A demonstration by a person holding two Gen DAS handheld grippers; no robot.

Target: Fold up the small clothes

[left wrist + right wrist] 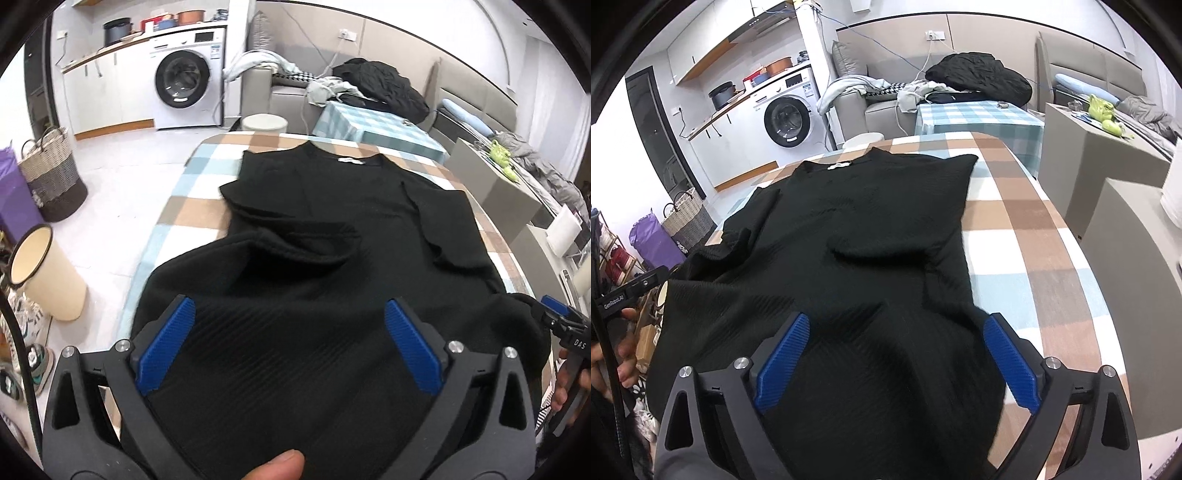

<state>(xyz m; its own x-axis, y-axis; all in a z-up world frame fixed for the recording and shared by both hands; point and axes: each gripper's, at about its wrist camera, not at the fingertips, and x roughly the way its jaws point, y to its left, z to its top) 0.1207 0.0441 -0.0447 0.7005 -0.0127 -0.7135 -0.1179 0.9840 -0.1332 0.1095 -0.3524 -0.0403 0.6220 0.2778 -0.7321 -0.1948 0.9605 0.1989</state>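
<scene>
Left gripper [290, 321]: two blue pads spread wide over hem. One black ribbed top [332, 229] lay flat on one checked table [1027, 236], collar far end. Right gripper [897, 339]: two pads likewise spread, nothing pinched.

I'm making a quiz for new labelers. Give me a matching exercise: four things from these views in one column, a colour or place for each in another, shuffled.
1. shirt
2. washing machine
3. woven basket
4. claw pads

a. blue
b. on the floor, left of the table
c. black, spread on the checked tablecloth
d. white, under the counter

Pairs: 1-c, 2-d, 3-b, 4-a
</scene>
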